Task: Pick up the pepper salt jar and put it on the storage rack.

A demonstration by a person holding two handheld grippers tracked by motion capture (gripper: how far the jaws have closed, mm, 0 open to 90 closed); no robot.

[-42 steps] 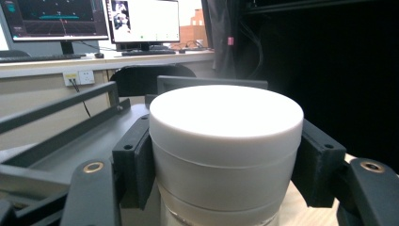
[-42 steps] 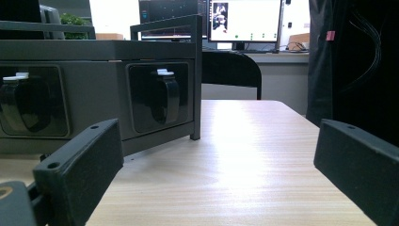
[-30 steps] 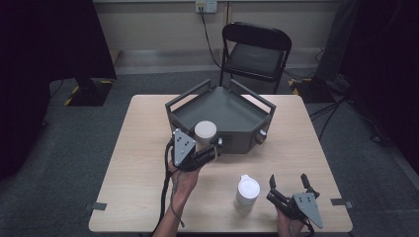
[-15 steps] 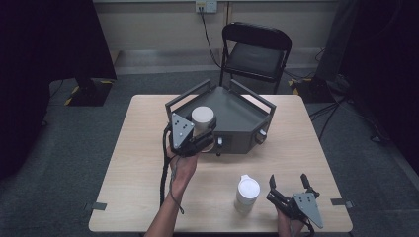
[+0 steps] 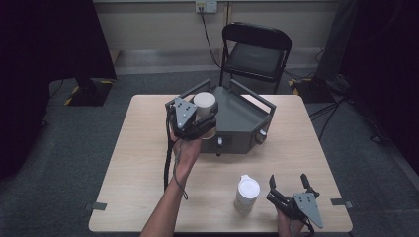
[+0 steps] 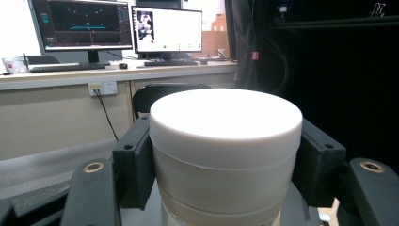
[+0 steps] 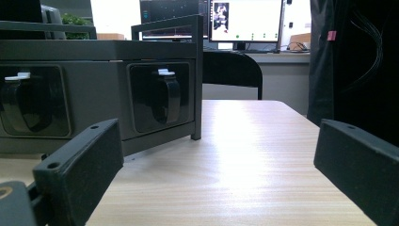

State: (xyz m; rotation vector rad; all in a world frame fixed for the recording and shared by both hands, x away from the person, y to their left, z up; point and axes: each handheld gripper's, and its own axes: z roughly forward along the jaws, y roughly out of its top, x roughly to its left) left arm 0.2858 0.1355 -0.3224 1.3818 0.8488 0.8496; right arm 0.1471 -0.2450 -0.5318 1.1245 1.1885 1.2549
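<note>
My left gripper (image 5: 200,120) clenched a white lidded cup (image 5: 204,104) above the grey bin's (image 5: 245,123) front-left rim; I judged it needed a level carry, right gripper (image 5: 288,190) released.

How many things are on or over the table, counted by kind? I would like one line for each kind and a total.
White lidded cups: 2, one held in the left hand-held gripper, one standing on the table
Grey trays: 1
Hand-held grippers: 2, left and right
Total: 5
</note>
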